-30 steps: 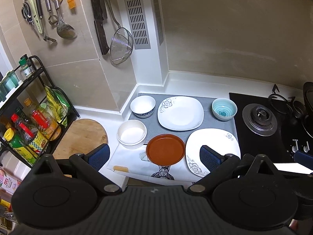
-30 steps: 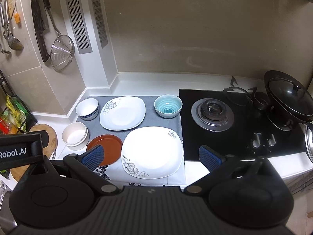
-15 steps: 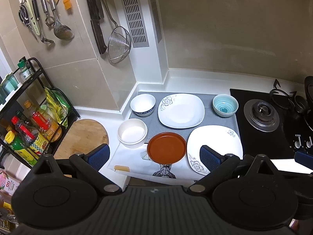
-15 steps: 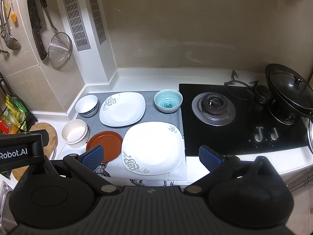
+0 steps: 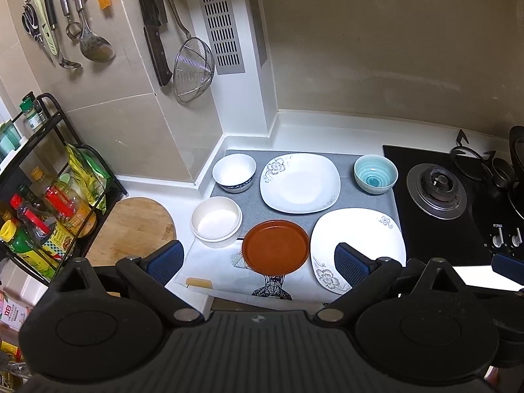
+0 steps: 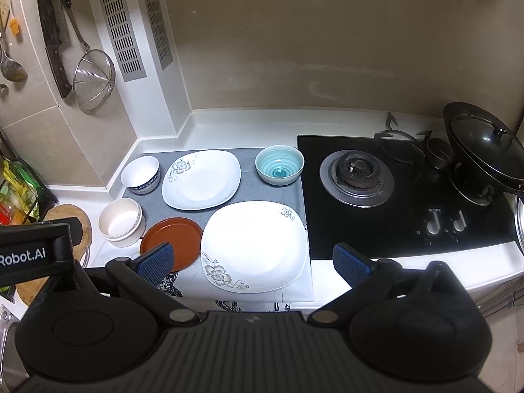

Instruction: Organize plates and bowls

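On the counter lie a large white flowered plate point(image 6: 253, 245), a smaller white flowered plate point(image 6: 201, 180), a brown round plate point(image 5: 276, 246), a teal bowl point(image 6: 279, 164), a white bowl with a blue band point(image 5: 234, 172) and a cream bowl point(image 5: 216, 222). My left gripper point(image 5: 257, 262) is open and empty, high above the brown plate. My right gripper point(image 6: 253, 260) is open and empty, high above the large white plate point(image 5: 357, 245). The left gripper's body shows at the left edge of the right wrist view.
A grey mat point(image 6: 271, 193) lies under the far dishes. A black gas hob point(image 6: 393, 196) with a lidded wok point(image 6: 484, 150) stands to the right. A spice rack point(image 5: 42, 196) and round wooden board point(image 5: 131, 229) stand to the left. Utensils point(image 5: 193, 62) hang on the wall.
Both views have shifted slightly, the dishes sliding a little up in the frames. Nothing on the counter moved and both grippers stayed open.
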The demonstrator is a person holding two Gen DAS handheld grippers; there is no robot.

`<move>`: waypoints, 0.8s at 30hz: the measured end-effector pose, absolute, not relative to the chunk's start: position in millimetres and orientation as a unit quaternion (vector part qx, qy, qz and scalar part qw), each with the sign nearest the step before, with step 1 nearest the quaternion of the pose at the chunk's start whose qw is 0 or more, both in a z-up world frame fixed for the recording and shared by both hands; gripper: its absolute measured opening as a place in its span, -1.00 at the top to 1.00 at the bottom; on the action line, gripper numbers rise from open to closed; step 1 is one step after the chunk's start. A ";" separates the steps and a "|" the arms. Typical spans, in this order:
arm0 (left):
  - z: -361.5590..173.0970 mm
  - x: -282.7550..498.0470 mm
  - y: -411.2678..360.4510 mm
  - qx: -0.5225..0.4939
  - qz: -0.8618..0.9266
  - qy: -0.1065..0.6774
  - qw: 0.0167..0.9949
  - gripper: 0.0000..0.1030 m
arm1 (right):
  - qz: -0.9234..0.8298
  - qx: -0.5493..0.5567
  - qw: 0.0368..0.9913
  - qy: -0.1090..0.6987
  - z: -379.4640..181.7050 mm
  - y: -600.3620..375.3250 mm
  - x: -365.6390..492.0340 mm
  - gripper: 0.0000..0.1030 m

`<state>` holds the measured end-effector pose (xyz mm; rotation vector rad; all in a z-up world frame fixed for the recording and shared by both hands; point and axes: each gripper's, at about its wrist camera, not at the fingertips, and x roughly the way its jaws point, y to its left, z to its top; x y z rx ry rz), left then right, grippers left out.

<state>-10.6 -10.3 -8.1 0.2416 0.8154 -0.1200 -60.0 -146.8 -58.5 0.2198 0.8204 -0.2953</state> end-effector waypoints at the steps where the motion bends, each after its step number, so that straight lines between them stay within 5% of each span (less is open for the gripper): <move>1: -8.8 -8.6 -9.9 0.116 -0.058 0.396 0.909 -0.92 | -0.143 0.105 0.900 0.397 -59.2 -146.1 -57.9 -1.00; 17: -39.2 52.9 -7.4 0.117 -0.067 0.431 0.892 -0.95 | -0.147 0.104 0.884 0.431 -87.6 -145.5 -0.8 -1.00; 24: -106.3 128.8 19.2 0.050 -0.143 0.521 0.840 -0.90 | -0.092 0.215 0.871 0.432 -163.3 -189.5 24.0 -1.00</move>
